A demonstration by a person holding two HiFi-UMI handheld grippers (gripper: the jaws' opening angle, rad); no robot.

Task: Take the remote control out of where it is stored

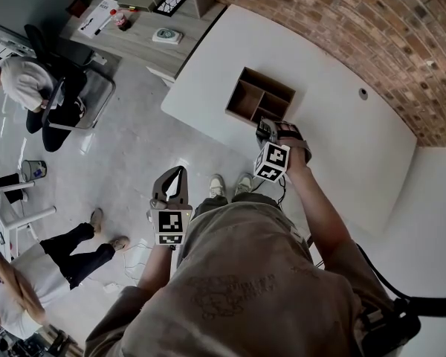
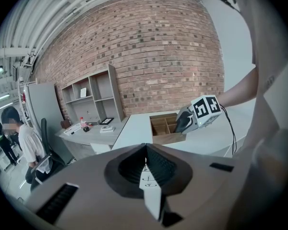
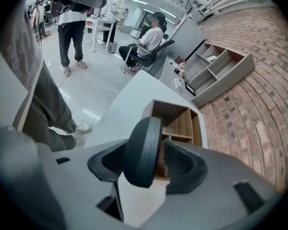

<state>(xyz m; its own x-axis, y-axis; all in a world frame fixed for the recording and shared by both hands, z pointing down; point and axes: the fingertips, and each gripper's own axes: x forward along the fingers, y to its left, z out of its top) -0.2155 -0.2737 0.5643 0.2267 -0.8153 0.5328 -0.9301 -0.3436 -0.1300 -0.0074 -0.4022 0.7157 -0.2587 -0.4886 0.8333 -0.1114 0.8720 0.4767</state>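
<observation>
Right gripper, jaws spread wide just beside the wooden organizer, looks to be setting the remote control loose on end between them, over the table; left gripper clenched, empty, hanging clear as it isn't needed

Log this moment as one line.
right gripper: jaws wide, remote control between them, gap at one pad | left gripper: shut, empty | wooden box: on table

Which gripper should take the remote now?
Right. The right gripper is at the wooden box, jaws open around the remote; the left gripper hangs shut and empty, short of the table.
</observation>
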